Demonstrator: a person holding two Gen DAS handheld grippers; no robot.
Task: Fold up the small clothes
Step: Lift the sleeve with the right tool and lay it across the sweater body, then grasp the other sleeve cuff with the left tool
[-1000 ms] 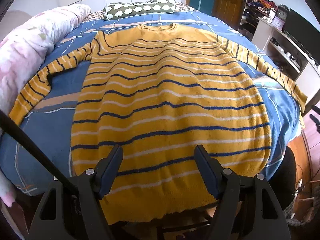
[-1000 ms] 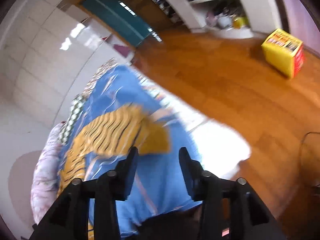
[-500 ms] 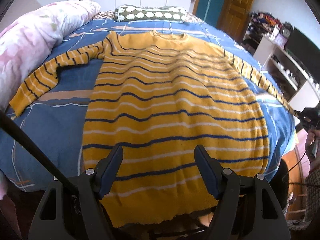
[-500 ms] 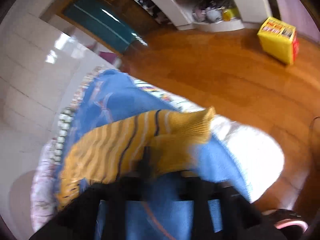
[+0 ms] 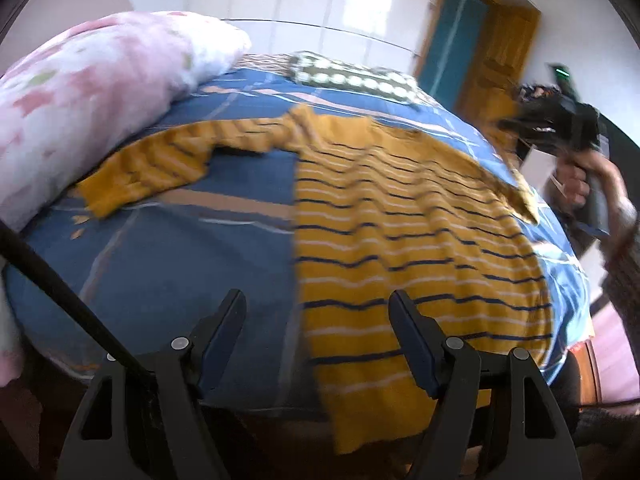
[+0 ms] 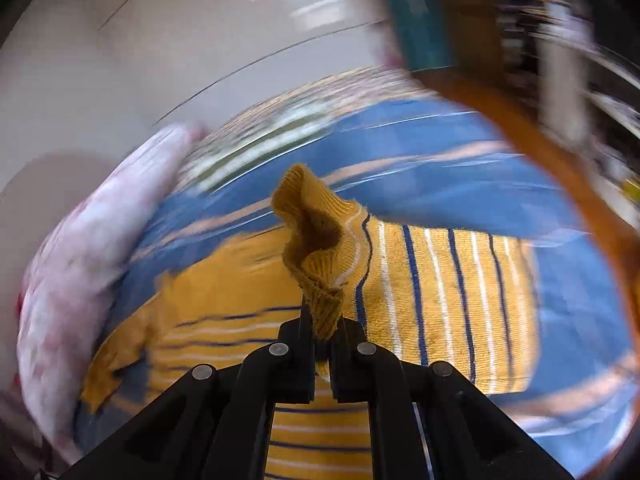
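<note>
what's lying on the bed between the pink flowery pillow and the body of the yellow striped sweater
In the left wrist view, the sweater's outstretched sleeve and bare blue bedspread.

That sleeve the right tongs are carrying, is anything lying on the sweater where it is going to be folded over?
Nothing visible is. The right tongs are shut on the ribbed cuff of the mustard-yellow knitted sweater with blue and white stripes, and its body lies bare on the blue patterned bedspread. The left tongs hang open near its hem.

Open left tongs hover over sweater.
</note>
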